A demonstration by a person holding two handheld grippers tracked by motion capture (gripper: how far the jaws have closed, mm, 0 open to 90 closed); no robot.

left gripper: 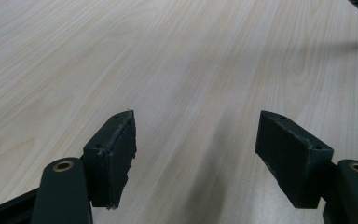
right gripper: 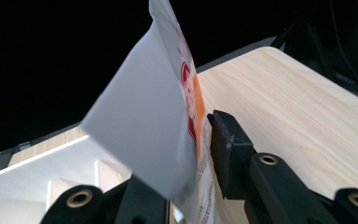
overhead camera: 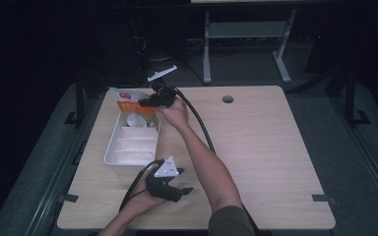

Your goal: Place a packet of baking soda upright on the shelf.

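Flat white-and-orange printed food packet (right gripper: 168,126) stands between the right gripper (right gripper: 186,154)'s jaws, over the white plastic divided tray (overhead camera: 130,147).

The jaws are slightly parted, one pad just beside the packet's printed face, apparently letting it go into the tray's end compartment. Left gripper (left gripper: 196,154) waits wide open and empty above the pale wooden table (left gripper: 191,60).

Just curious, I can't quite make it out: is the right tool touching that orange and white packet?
Cannot tell. In the right gripper view the packet stands between the right tool's jaws, but it hides one jaw, and the other's contact is unclear.
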